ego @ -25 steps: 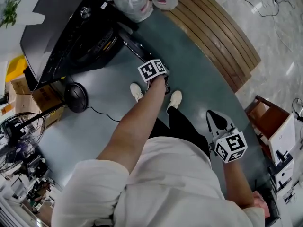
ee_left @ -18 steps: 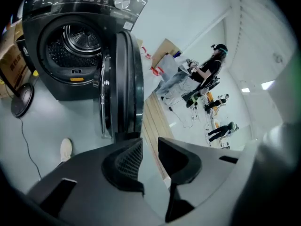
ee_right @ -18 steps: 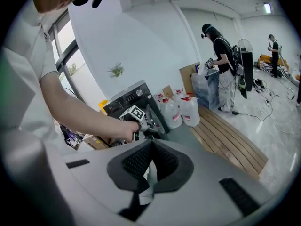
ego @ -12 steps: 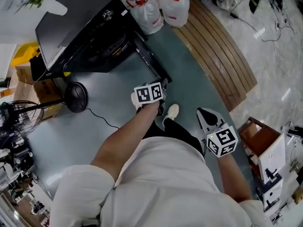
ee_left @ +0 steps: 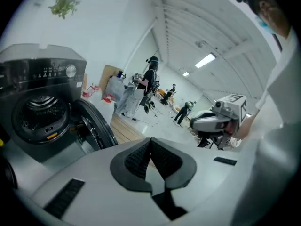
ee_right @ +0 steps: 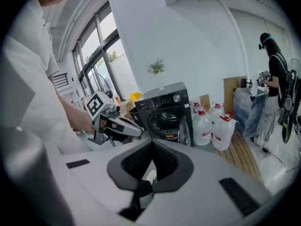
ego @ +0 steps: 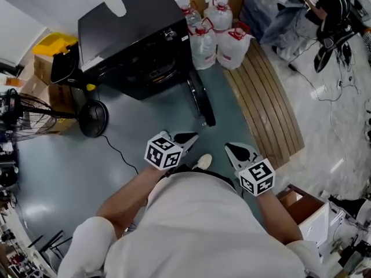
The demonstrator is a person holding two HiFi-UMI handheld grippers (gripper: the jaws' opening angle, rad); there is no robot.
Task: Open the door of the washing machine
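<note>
The black washing machine (ego: 133, 33) stands at the back left, and its round door (ego: 200, 100) hangs swung out toward me, leaving the drum (ee_left: 40, 117) exposed. My left gripper (ego: 190, 136) is held up in front of my body, well short of the door. Its jaws have just been closing and are shut with nothing between them. My right gripper (ego: 231, 148) hovers beside it on the right, also shut and empty. In the right gripper view the machine (ee_right: 162, 109) and the left gripper (ee_right: 113, 124) both show ahead.
Three large water bottles (ego: 217, 36) stand right of the machine, next to a curved wooden platform (ego: 261, 97). A fan base (ego: 93, 119) with a cable, a fan (ego: 17, 114) and cardboard boxes (ego: 49, 68) sit left. People stand at the back right (ee_right: 275, 79).
My left gripper has come away from the door's edge, risen toward my chest and shut. The right gripper also rose and moved in. The door stays open.
</note>
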